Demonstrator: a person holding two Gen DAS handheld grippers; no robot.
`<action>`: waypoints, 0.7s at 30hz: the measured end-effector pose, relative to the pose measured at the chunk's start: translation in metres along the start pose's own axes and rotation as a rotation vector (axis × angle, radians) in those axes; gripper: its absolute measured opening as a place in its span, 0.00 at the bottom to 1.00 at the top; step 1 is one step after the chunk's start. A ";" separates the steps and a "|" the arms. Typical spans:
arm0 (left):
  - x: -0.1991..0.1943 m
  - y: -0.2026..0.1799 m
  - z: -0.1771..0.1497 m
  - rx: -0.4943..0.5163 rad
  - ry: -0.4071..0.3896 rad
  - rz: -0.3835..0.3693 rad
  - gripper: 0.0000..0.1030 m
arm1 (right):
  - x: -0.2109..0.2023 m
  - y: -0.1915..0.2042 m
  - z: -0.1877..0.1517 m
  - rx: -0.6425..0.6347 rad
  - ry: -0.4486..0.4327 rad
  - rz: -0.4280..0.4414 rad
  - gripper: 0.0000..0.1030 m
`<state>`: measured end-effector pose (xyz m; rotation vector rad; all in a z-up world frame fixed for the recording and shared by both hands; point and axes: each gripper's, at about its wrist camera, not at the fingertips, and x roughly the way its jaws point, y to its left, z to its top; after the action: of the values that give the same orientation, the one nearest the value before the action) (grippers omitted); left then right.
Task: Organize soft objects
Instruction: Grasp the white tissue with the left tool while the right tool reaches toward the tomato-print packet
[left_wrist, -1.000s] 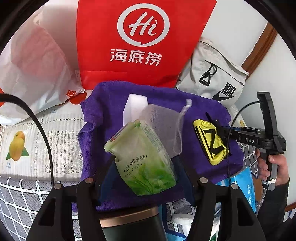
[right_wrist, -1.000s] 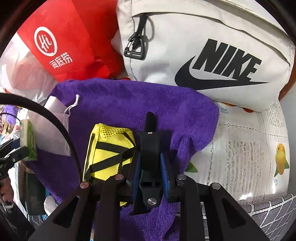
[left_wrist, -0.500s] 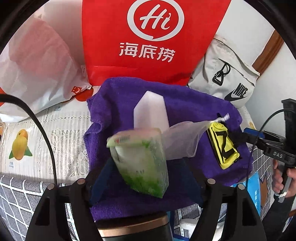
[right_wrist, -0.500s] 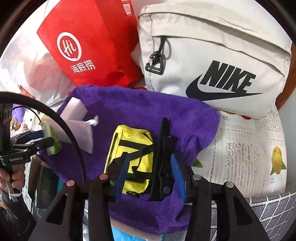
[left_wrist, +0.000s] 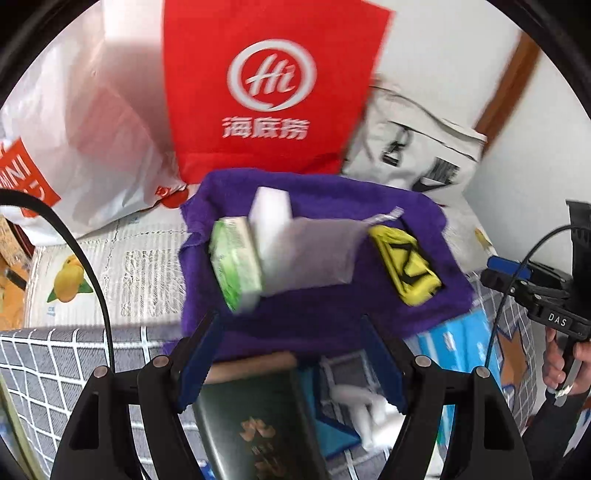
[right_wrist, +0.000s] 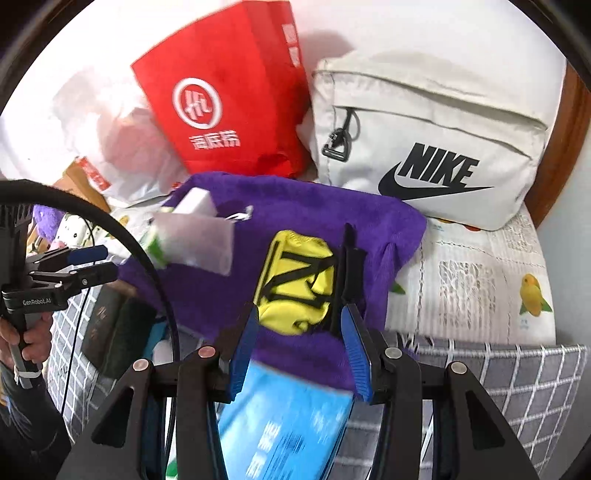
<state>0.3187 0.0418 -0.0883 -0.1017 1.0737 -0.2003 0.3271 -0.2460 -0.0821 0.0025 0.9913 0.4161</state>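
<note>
- Left gripper (left_wrist: 291, 328) jaws spread apart, empty, above a green tissue packet (left_wrist: 236, 266) on a purple towel (left_wrist: 314, 314).
- Right gripper (right_wrist: 299, 328) jaws apart, empty, near a yellow mesh pouch (right_wrist: 295, 280).

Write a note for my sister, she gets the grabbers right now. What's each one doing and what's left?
Left gripper: open, holding nothing.
Right gripper: open, holding nothing; its jaws have just been opening.
On the purple towel: green tissue pack, white block, mesh pouch, yellow pouch with its black strap.
Done: those soft things lie together on the towel.
Left: cannot tell; a blue pack sits below the towel's edge, perhaps next.
</note>
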 end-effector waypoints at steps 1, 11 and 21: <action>-0.006 -0.006 -0.004 0.017 -0.008 -0.001 0.73 | -0.003 0.003 -0.003 -0.001 -0.006 0.000 0.47; -0.036 -0.071 -0.063 0.178 -0.002 -0.053 0.73 | -0.048 0.015 -0.072 0.026 -0.030 -0.007 0.49; -0.023 -0.137 -0.113 0.391 0.001 -0.050 0.72 | -0.074 0.000 -0.145 0.145 -0.044 -0.015 0.50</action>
<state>0.1936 -0.0853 -0.0975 0.2233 1.0155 -0.4508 0.1742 -0.2979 -0.1028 0.1343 0.9762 0.3286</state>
